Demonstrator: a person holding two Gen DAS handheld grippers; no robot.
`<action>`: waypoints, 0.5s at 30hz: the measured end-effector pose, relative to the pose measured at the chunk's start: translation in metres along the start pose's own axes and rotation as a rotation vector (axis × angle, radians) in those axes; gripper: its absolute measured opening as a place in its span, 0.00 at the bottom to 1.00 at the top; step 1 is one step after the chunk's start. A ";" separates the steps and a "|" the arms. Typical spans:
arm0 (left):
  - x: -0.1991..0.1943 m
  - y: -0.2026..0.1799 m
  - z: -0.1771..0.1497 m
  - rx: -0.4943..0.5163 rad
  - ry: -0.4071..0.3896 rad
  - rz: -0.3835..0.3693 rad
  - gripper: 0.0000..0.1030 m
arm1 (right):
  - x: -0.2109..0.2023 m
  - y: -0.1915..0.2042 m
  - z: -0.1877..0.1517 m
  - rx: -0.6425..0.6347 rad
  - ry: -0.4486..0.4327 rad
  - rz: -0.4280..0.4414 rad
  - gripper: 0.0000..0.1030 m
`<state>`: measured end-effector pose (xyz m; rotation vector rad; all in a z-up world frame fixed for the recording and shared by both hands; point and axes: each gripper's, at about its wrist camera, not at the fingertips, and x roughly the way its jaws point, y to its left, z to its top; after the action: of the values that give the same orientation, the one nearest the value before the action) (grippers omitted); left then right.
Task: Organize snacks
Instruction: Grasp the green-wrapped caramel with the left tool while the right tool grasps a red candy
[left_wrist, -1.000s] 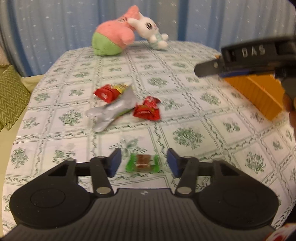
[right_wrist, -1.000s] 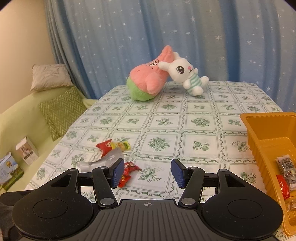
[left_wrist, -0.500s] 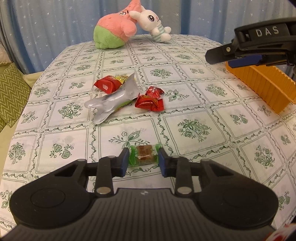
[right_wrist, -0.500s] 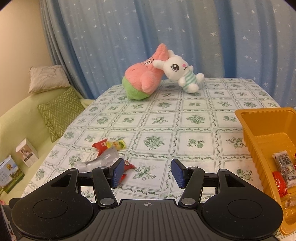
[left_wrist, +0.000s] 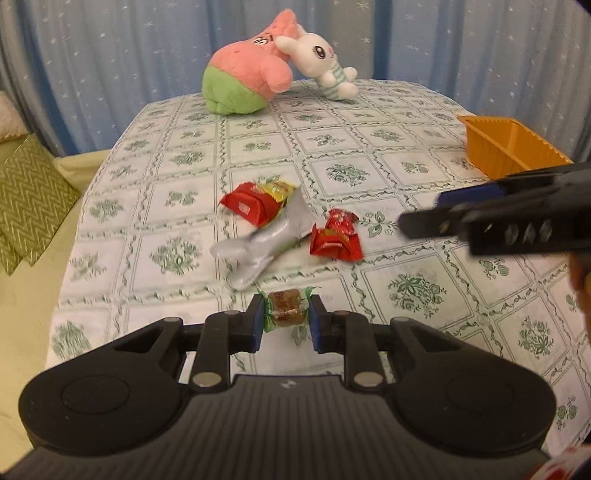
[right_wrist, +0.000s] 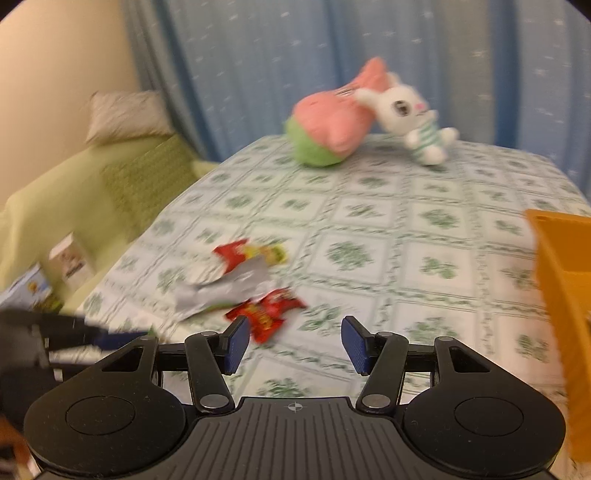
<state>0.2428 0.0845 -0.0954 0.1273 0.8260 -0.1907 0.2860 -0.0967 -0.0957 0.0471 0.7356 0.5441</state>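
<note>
Left wrist view: left gripper (left_wrist: 287, 320) is clamped on green-wrapped candy (left_wrist: 287, 308), nearer than silver packet (left_wrist: 264, 240), ready for orange bin (left_wrist: 511, 152). Right gripper (right_wrist: 293, 341) stands apart, empty.

You have two hand-held grippers: the left hand-held gripper (left_wrist: 287, 324) and the right hand-held gripper (right_wrist: 294, 344). One green-wrapped candy (left_wrist: 287, 309) sits between your left pads. Loose on the table (left_wrist: 406, 288) lie one silver packet (left_wrist: 264, 242) and three red snack packs (left_wrist: 249, 205) (left_wrist: 341, 221) (left_wrist: 334, 248). Count two plush toys, one pink (left_wrist: 245, 83), one white rabbit (left_wrist: 325, 66), one orange bin (left_wrist: 509, 147), and two cushions (right_wrist: 127, 116) (right_wrist: 147, 181).
</note>
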 end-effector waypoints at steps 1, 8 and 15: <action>0.000 0.002 0.003 0.007 0.000 -0.005 0.21 | 0.004 0.003 0.001 -0.026 0.002 0.029 0.54; 0.006 0.022 0.013 -0.046 -0.015 0.005 0.21 | 0.044 0.011 0.006 -0.179 0.034 0.206 0.40; 0.017 0.037 0.010 -0.067 0.007 0.017 0.21 | 0.077 0.004 0.007 -0.240 0.062 0.204 0.38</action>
<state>0.2694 0.1169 -0.0999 0.0717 0.8370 -0.1465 0.3353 -0.0548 -0.1375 -0.1201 0.7257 0.8284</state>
